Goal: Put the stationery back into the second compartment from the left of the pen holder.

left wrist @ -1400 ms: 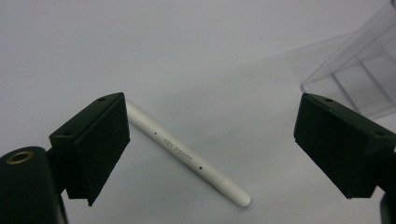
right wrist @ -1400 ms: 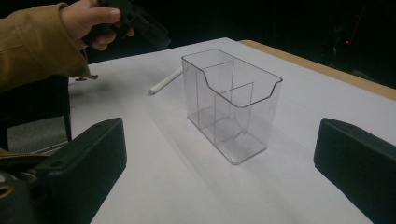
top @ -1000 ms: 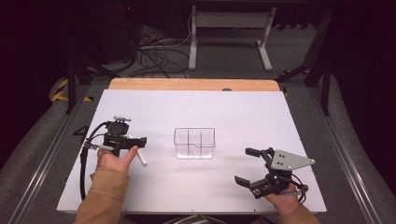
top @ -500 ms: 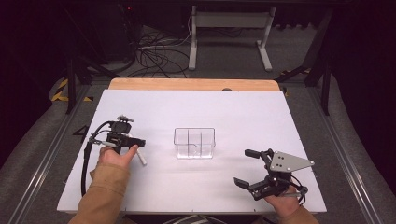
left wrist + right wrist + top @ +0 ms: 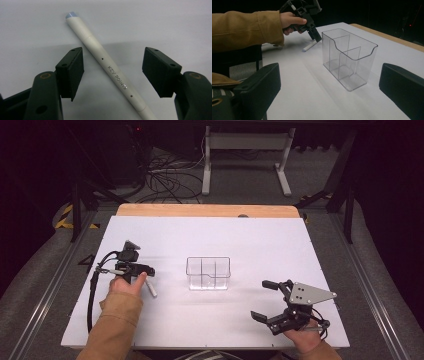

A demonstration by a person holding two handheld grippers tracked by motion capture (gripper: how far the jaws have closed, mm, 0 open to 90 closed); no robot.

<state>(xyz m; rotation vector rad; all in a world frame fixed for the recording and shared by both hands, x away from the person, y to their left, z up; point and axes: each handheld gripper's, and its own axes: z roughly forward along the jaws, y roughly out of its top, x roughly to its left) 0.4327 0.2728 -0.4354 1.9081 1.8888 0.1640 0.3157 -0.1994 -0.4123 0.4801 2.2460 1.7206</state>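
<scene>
A white pen [image 5: 100, 56] marked "KEY POINTS", with a pale blue tip, lies flat on the white table sheet [image 5: 250, 240], left of centre [image 5: 151, 289]. My left gripper [image 5: 112, 50] is open and tipped down over it, one jaw on each side of the barrel and neither touching it. From the high view, this gripper [image 5: 147, 272] sits left of a clear plastic box [image 5: 208, 272] with several compartments. My right gripper [image 5: 265, 300] is open and holds nothing at the front right, and it faces the box [image 5: 349, 57].
The right gripper view looks across the table to the pen [image 5: 310, 46], the left gripper [image 5: 312, 30] and a tan sleeve [image 5: 247, 27]. A wooden strip [image 5: 205, 211] edges the table's far side. Cables and a metal stand [image 5: 245, 150] lie on the floor beyond.
</scene>
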